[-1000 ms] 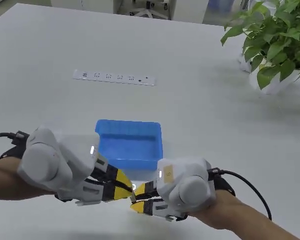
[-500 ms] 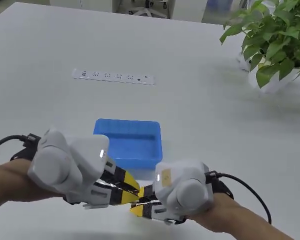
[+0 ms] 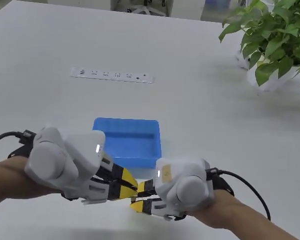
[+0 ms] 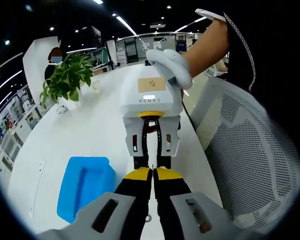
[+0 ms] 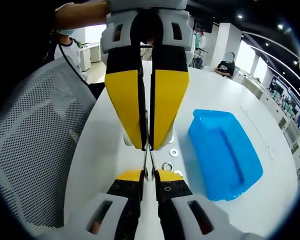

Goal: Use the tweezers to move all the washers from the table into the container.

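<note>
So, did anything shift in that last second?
The left gripper edged right, closing onto the right gripper until their tips meet; both are shut on the tweezers. The right gripper and the blue container stayed put.

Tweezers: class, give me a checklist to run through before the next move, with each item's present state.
1. Grip of left gripper on tweezers: ok.
2. Grip of right gripper on tweezers: ok.
3. Loose washers lying on table: ok.
4. Open container beside washers: ok.
5. Free tips on tweezers for pinching: cannot tell.
</note>
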A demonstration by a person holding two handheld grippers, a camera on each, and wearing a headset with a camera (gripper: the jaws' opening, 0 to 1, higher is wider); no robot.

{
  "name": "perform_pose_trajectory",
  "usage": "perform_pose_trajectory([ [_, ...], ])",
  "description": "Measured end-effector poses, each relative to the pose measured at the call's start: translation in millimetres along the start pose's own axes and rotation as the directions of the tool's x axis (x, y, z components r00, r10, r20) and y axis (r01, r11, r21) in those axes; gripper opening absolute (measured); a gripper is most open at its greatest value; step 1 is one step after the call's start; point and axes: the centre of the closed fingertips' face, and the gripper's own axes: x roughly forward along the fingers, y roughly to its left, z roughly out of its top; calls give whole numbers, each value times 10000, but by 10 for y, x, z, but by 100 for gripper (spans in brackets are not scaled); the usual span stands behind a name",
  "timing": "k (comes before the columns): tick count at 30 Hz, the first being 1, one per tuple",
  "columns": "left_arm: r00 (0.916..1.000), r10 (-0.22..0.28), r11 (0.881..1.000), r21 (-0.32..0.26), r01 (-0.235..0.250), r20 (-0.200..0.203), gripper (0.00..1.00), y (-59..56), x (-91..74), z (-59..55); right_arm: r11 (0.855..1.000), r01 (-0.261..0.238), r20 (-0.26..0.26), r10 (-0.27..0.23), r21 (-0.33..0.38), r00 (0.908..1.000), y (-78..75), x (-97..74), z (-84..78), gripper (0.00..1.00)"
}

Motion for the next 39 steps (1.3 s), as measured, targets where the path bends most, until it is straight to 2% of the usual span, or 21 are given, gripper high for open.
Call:
perform_pose_trajectory([
  [18, 9999, 17, 10000, 40, -18, 126, 6, 129, 64, 13, 9987, 489, -43, -489, 166, 9988, -143, -46, -77, 12],
  [29, 9999, -118, 9999, 22, 118, 91, 6, 171, 89, -28, 9985, 505, -133, -503, 187, 9986, -183, -21, -114, 12],
  [35, 9998, -92, 10000, -36, 92, 163, 6, 203, 95, -14, 9982, 513, -58, -512, 295, 9987, -194, -23, -117, 12],
  [39, 9994, -158, 9993, -320, 168, 292, 6, 247, 128, 11, 9980, 501, -108, -497, 377, 9987, -203, -26, -129, 13],
])
